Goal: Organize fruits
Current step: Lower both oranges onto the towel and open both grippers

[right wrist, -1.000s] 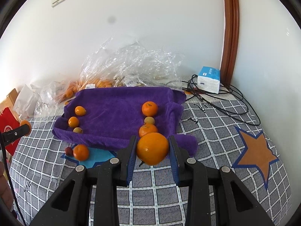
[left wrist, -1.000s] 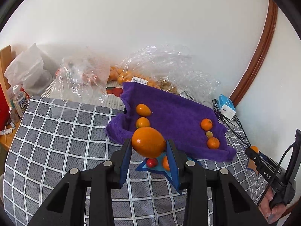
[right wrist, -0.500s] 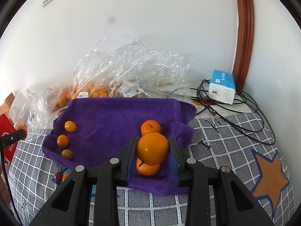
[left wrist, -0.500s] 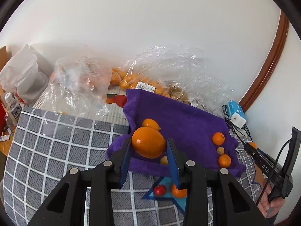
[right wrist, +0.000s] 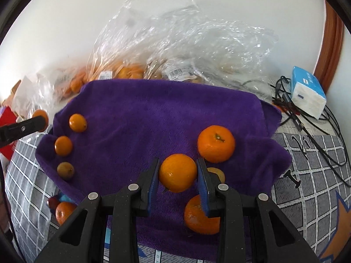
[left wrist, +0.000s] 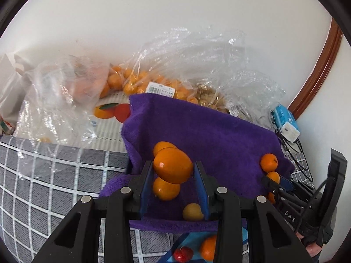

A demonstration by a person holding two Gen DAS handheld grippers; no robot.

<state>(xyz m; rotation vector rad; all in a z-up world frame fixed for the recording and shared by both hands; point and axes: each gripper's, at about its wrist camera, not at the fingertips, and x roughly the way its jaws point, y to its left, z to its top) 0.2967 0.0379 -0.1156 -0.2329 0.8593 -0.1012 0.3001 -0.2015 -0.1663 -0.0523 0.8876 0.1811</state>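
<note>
Both hand-held grippers, left (left wrist: 173, 169) and right (right wrist: 178, 173), clamp oranges above purple towel (right wrist: 166, 118); centre bare.

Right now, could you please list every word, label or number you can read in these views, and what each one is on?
"DAS": white letters on the right gripper, seen from the left wrist view.
Barcode label on the plastic bag: print too small to read.
Barcode labels in the right wrist view: blurred, unreadable.
Blue and white box: markings too small to read.
Dark marks on the checked cloth: not legible.
</note>
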